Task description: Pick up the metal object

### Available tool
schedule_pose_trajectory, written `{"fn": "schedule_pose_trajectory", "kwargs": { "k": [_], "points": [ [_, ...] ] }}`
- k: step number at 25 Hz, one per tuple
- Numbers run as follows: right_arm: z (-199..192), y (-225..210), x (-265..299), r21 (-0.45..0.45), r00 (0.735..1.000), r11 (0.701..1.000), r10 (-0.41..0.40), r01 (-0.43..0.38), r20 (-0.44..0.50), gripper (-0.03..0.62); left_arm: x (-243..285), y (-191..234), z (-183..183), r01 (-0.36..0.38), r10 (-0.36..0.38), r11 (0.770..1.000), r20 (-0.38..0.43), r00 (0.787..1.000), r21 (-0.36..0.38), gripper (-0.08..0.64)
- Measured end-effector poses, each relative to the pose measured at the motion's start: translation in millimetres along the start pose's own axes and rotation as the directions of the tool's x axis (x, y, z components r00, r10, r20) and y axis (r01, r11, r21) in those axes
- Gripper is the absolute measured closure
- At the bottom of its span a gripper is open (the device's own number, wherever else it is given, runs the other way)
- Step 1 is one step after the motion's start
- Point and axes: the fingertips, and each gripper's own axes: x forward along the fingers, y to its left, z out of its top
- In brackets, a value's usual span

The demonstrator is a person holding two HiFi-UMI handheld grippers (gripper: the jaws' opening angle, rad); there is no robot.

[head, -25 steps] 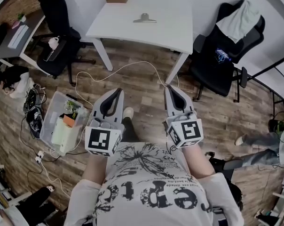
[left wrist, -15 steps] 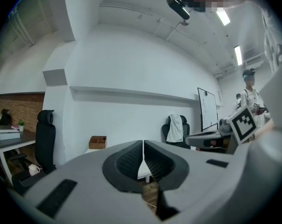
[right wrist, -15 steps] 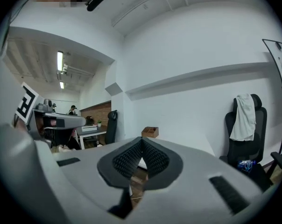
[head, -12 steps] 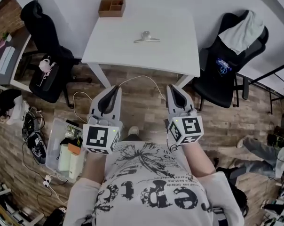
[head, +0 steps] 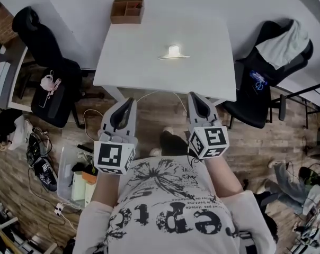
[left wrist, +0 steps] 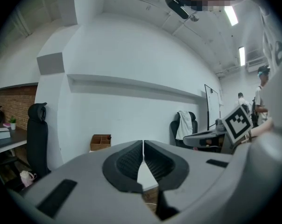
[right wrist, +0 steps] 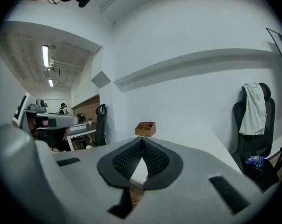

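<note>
The metal object (head: 173,53), a shiny clip, lies near the middle of the white table (head: 207,73) in the head view. My left gripper (head: 127,106) and right gripper (head: 194,100) are held side by side in front of the table's near edge, well short of the clip. Both are shut with nothing between the pads. In the left gripper view the left gripper's (left wrist: 143,143) jaws meet at the tips. The right gripper's (right wrist: 142,141) jaws do the same in its own view. The clip is hidden behind the jaws in both gripper views.
A wooden box (head: 127,10) with compartments stands at the table's far left corner, also seen as the box (right wrist: 145,129). A black chair (head: 43,57) stands left of the table, another chair (head: 276,52) with a white garment right. A plastic bin (head: 78,173) and cables lie on the wooden floor.
The person has stepped toward the table, which now lies closer under the grippers. Both grippers kept their pose and stayed shut.
</note>
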Motion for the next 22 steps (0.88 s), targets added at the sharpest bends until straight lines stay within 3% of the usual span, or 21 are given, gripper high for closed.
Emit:
{"fn": "schedule_pose_trajectory", "kwargs": {
  "k": [5,14,22],
  "points": [
    [-2,-22,61,0.034,0.999,0.999,0.026,-0.025,-0.028,0.6,50,32,-9,-0.026,0.026,0.999,-0.007,1.0,-0.036,0.549],
    [21,-99,192,0.062,0.998,0.997,0.039,-0.035,-0.058,0.601,190,78,6,-0.026,0.025,0.999,-0.019,0.999,-0.028,0.549],
    [6,-147,265,0.082,0.983,0.996,0.053,-0.039,-0.174,0.6,274,102,2,-0.022,0.02,0.999,-0.053,0.998,-0.024,0.549]
  ]
}}
